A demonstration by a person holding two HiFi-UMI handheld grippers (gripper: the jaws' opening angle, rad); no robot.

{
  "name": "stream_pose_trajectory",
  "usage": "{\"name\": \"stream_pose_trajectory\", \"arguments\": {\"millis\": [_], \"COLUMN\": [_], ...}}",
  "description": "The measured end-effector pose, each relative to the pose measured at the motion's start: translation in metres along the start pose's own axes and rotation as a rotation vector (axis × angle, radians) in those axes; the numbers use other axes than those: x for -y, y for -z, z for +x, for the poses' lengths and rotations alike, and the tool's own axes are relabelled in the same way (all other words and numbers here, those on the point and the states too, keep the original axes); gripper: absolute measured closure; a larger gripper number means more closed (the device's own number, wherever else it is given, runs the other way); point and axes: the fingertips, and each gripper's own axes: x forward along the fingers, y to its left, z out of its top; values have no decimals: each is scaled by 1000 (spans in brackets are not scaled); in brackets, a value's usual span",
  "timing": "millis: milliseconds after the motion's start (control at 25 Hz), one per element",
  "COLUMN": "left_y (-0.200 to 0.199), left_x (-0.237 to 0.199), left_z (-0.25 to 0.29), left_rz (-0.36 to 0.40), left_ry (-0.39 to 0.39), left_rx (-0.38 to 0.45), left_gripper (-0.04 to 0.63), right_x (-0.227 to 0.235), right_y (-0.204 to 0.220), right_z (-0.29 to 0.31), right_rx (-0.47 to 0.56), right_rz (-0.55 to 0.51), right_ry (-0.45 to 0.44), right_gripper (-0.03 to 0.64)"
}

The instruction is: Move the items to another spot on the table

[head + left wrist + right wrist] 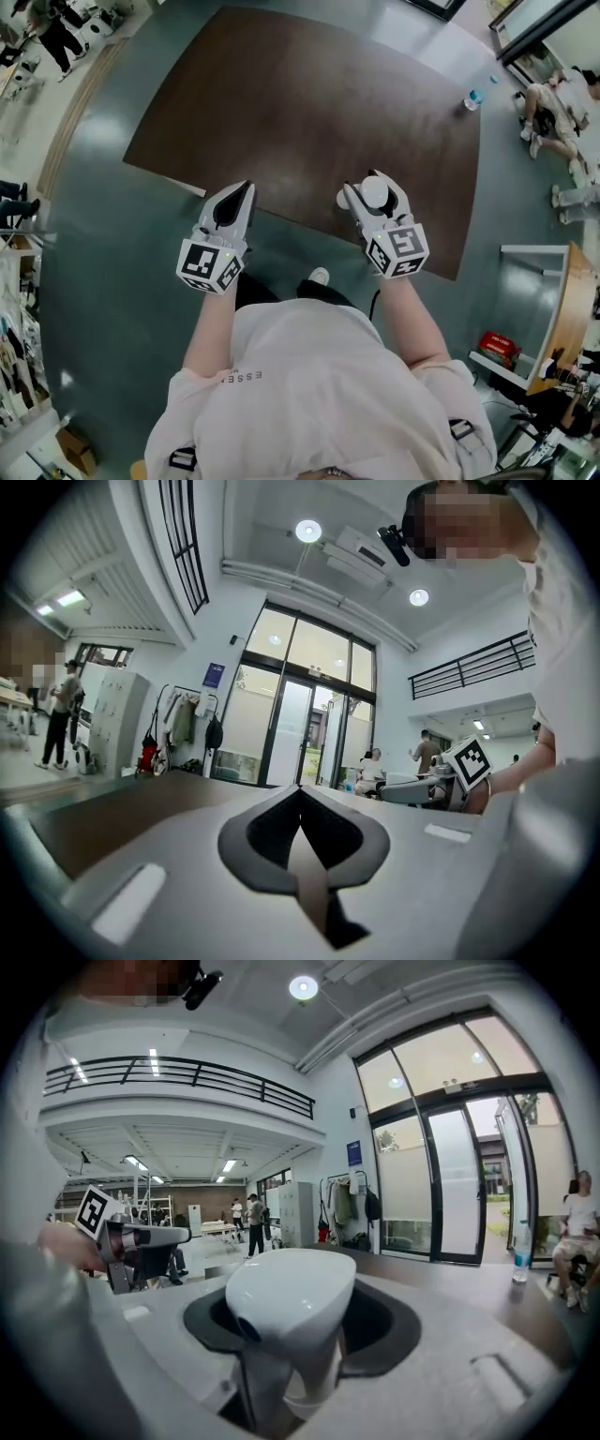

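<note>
A smooth white rounded object [375,193] sits between the fingers of my right gripper [371,184], which is shut on it above the near edge of the brown table [309,103]. In the right gripper view the white object [292,1309] fills the gap between the jaws and hides their tips. My left gripper [247,188] hovers at the table's near edge, to the left, shut with nothing in it. In the left gripper view its dark pads [281,841] meet in a thin seam. A small clear water bottle [475,97] stands at the table's far right corner.
Grey floor surrounds the table. People sit beyond the far right corner [553,112], and another stands at the far left [56,37]. A wooden shelf unit [562,319] and a red item [498,348] are to my right. Cluttered racks [19,319] line the left.
</note>
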Motion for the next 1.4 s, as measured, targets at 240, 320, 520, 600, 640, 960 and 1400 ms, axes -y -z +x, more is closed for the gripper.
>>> {"name": "stream_pose_trajectory", "arguments": {"millis": [240,320,520,600,640,960,1400], "left_y": [-25,-31,-47,-52,-54,-64,-71], "left_x": [-108,-142,-218,-242,-253,-338,-451], "left_z": [-63,-78,-115,-129,-135,-173,-177], "left_rz": [13,18,16,21,23,-1,-18], "left_ry": [-57,-71,-114,-118,-123,-249,-350], "left_rx": [5,9,27,21,19,35,17], "left_gripper": [580,580,580,580,580,580,580], "right_x": [-90,-117,-178,-199,-209,-281,-319], "right_y": [-22,-28,-44,-49,-51,-62,-70], "right_z": [82,109,169,193,205,305,443], "right_rx": [6,13,23,23,21,-23,-55], "right_rz": [-24,-28,-41,-36,-34,-61,-82], "right_ry": [-36,-50,-88,-95,-102,-244,-318], "right_gripper": [394,394,394,394,394,394,394]}}
